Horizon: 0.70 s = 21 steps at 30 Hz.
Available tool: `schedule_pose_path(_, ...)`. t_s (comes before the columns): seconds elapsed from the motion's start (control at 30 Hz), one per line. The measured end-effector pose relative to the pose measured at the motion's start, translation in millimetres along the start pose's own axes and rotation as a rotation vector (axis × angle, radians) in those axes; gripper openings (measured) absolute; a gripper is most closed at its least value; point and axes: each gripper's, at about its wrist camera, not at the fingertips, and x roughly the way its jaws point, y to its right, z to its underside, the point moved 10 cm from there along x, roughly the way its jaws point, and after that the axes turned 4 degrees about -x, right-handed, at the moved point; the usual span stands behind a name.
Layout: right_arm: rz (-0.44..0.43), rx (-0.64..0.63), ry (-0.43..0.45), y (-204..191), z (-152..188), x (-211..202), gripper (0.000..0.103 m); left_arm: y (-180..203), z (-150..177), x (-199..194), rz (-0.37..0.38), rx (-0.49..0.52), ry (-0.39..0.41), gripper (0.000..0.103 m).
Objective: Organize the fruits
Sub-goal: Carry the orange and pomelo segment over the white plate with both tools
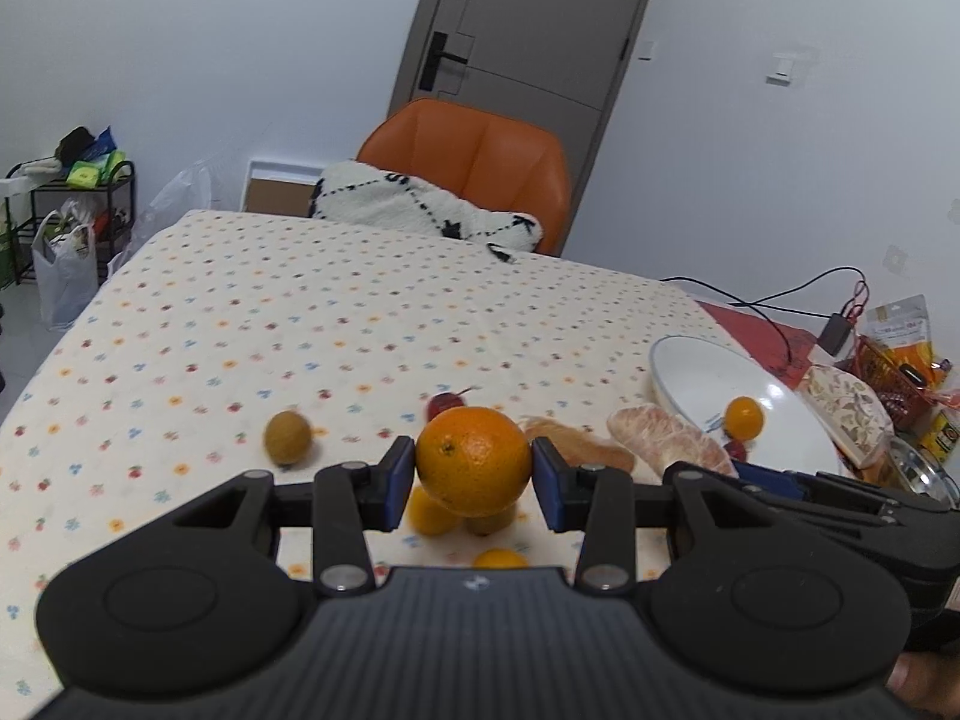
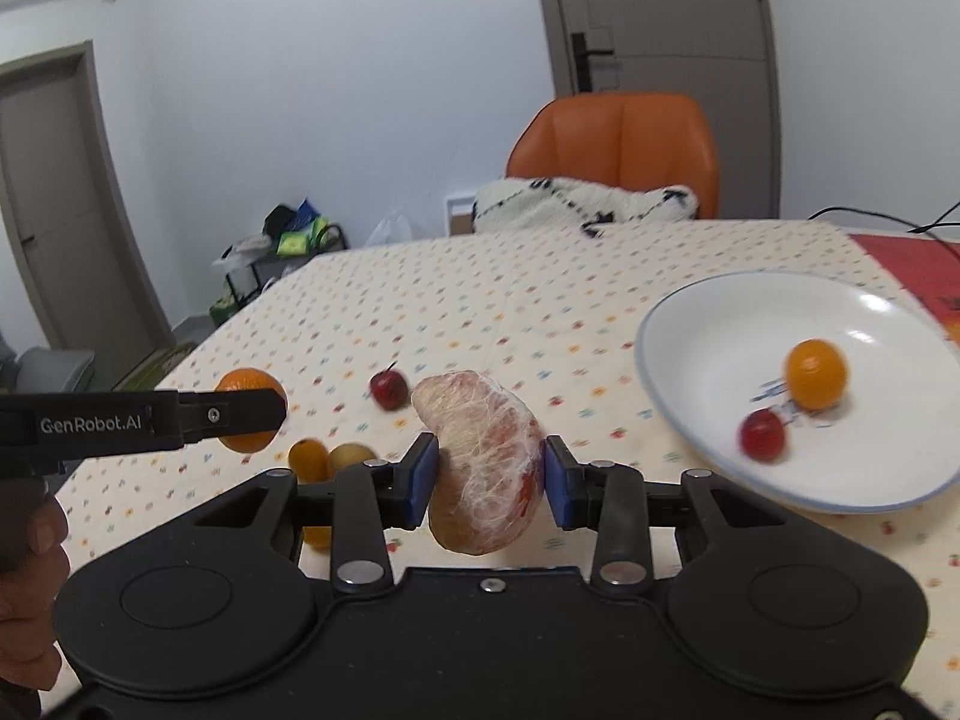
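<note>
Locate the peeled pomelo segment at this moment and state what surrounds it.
In the right wrist view, the peeled pomelo segment sits centre frame, clamped in the right gripper, with the white plate to its right and a small red fruit behind-left.

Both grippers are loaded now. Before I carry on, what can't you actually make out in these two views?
- Left wrist view: small fruits under the held orange, blocked by it; count unclear.
- Right wrist view: red fruit on the plate, blurred; kind unclear.
- Right wrist view: fruit behind the right gripper, mostly hidden.
</note>
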Motion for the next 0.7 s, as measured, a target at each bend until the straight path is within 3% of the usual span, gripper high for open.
schedule_pose_path(0.7,0.15,0.047,0.119,84,-21,-55,0.036,88,-12,29,0.109,0.113,0.0,0.041)
